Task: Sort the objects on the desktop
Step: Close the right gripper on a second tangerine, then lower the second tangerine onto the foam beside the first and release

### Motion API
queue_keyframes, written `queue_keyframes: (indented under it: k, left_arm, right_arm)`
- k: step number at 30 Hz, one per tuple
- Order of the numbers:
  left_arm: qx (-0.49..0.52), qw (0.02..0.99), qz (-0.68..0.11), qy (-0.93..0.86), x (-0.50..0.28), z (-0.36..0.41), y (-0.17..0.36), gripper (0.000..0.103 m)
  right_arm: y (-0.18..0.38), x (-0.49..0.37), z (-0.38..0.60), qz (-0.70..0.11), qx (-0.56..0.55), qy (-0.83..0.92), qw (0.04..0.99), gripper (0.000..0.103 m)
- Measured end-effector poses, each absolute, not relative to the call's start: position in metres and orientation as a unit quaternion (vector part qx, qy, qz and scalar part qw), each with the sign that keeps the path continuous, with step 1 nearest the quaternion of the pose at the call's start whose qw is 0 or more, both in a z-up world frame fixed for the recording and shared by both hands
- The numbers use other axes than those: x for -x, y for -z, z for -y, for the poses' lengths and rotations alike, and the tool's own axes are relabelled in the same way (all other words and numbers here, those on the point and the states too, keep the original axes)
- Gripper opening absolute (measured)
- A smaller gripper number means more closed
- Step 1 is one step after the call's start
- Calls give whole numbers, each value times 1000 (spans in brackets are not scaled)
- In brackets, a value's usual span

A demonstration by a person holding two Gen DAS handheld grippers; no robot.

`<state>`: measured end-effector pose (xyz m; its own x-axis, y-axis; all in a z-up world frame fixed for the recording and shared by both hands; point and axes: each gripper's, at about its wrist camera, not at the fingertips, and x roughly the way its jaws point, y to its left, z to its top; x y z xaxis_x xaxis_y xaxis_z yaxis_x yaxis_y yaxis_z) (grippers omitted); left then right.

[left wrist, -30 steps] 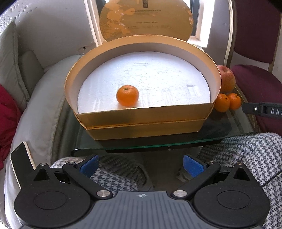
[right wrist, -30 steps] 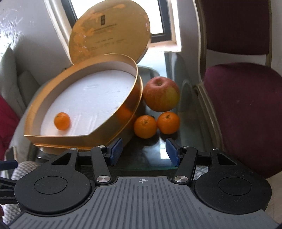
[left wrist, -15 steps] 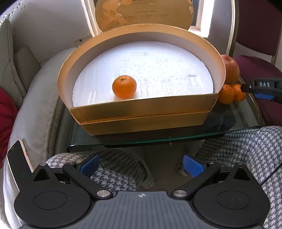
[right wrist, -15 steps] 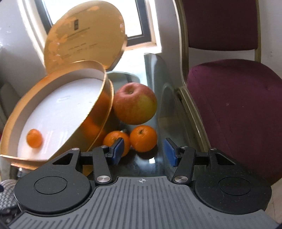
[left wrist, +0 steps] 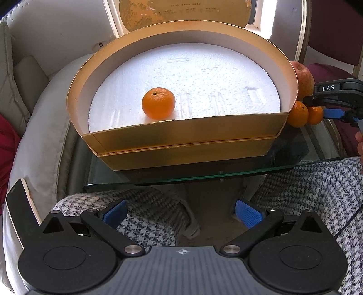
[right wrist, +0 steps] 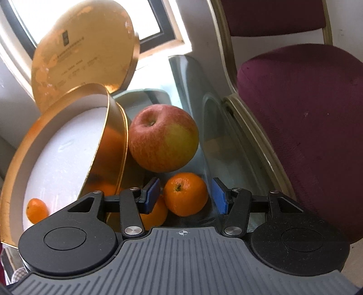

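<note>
At the far left, a phone [left wrist: 19, 204] leans against a pale cushioned seat [left wrist: 43, 145]. The left gripper [left wrist: 180, 213] hangs low over the person's checked trousers [left wrist: 147, 204], short of the glass desk [left wrist: 295, 163]; its jaws are spread wide with nothing between them. On the desk ahead sits a gold box [left wrist: 181, 136] with a white foam floor, and one tangerine [left wrist: 158, 103] rests on the foam near the straight front wall, left of centre. The gold lid [left wrist: 183, 13] stands upright behind the box.

Just right of the box, on the glass, lie an apple [right wrist: 163, 138] and two more tangerines. The left one [right wrist: 154, 213] is largely hidden behind the right gripper's left finger. The right one [right wrist: 185, 194] lies in front of the apple, between the blue pads of the right gripper [right wrist: 185, 197]. Its jaws stand apart on either side of this fruit, with a small gap at each pad, so nothing is gripped. In the left view the same gripper reaches in from the right edge toward the pair. Farther right stands a maroon chair [right wrist: 301, 118], close against the desk's edge.
</note>
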<state>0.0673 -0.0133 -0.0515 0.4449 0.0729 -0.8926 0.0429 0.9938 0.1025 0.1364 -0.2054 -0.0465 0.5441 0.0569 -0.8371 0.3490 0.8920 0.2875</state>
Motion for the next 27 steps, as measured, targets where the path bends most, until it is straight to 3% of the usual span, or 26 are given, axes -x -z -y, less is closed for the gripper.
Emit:
queue_keyframes:
  k: [5,16,27]
  left_arm:
    - [-53,849,-526,-8,-66,12,51,102]
    - [-38,856,-516,-1,-59,8,46,102]
    - [13,868,-495,-32,-52,-34,37,102]
  right_arm:
    - [48,-140,206,-477,-216,93,847,46]
    - [41,-122,225,-471,-254,113,837,45]
    - [-45,-121,179,-398,-207,37,893,45]
